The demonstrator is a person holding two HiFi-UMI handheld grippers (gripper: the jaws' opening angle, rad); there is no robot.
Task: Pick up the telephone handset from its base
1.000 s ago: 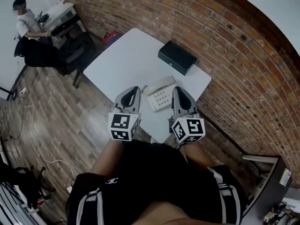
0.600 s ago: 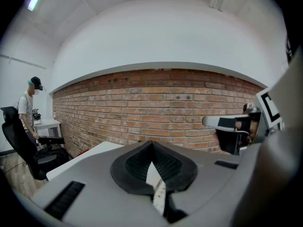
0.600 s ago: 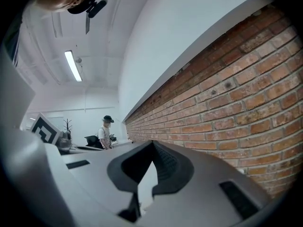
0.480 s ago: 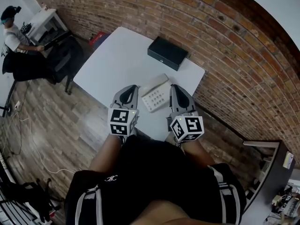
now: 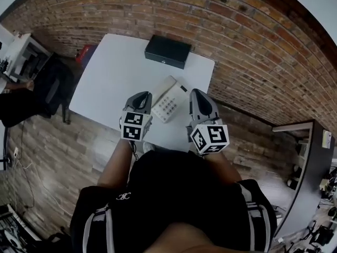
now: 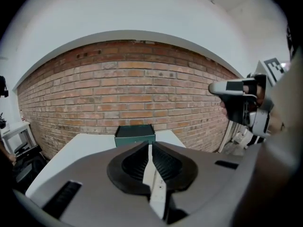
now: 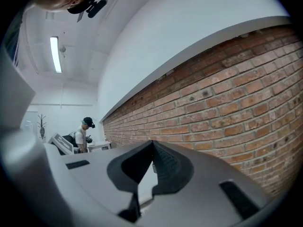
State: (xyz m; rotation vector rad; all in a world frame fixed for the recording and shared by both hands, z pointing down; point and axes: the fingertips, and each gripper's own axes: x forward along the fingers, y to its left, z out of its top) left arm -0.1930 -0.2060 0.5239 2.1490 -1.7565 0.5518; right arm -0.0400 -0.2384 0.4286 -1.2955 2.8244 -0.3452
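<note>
A white telephone [image 5: 167, 103] lies on the white table [image 5: 105, 83] near its front edge, with the handset [image 5: 174, 86] resting on the base's far side. My left gripper [image 5: 143, 95] hovers just left of the phone, jaws shut and empty. On the phone's right, my right gripper [image 5: 196, 93] also looks shut with nothing in it. The left gripper view has the shut left gripper [image 6: 148, 145] pointing over the table [image 6: 71, 150]; the phone is hidden there. The right gripper view shows only the right gripper [image 7: 152, 143] against the brick wall.
A black box [image 5: 168, 51] [image 6: 135, 135] stands at the table's far edge against the brick wall [image 5: 253, 41]. A black chair [image 5: 50, 83] and a desk are at the left. A person [image 7: 83, 134] sits far off. Wooden floor surrounds the table.
The head view has swung, so the table sits higher and more centred. My left gripper has sunk and tilted downward beside the phone. The right gripper has shifted a little.
</note>
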